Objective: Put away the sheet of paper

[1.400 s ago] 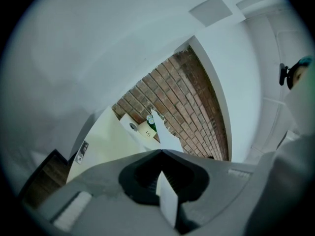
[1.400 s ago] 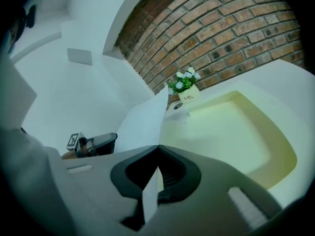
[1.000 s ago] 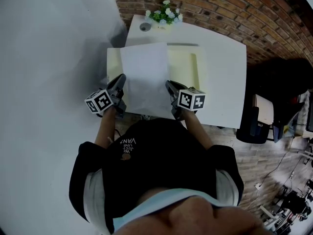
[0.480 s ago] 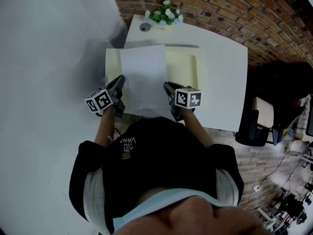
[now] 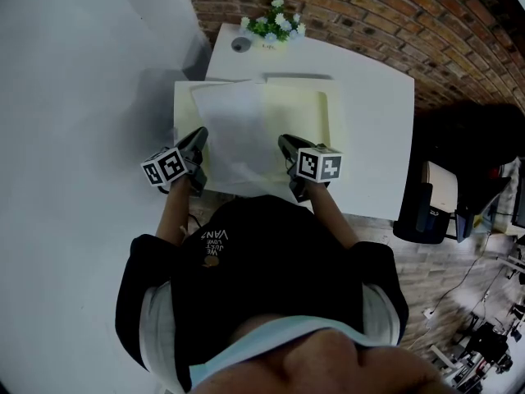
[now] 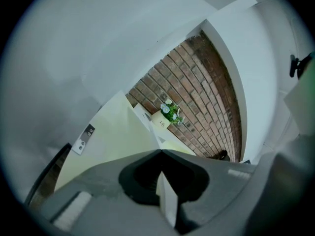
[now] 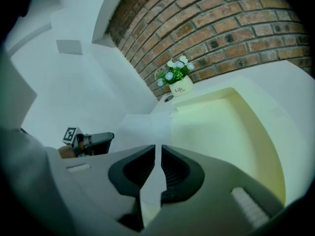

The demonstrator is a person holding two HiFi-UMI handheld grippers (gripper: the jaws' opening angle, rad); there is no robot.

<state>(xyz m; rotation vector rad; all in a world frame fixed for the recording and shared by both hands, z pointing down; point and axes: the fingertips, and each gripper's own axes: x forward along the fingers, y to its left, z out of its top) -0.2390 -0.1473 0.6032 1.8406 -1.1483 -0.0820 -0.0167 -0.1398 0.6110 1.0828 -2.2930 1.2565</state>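
Paper (image 5: 234, 134) outline faint against cream tray (image 5: 305, 121)

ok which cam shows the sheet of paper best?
Head view: the whole sheet of paper shows, spread over the yellow tray's left part. Left gripper view gives only an edge-on strip between its jaws; right gripper view, the pinched edge plus part of the sheet beyond.

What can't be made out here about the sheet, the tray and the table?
- Head view: whether the sheet rests on the yellow tray or hangs above it. The view from above shows no gap.
- Head view: the tray's left floor, covered by the sheet.
- Head view: the small round thing beside the flower pot, too small to identify.
- Head view: the table's near edge, partly hidden by the person's shoulders.
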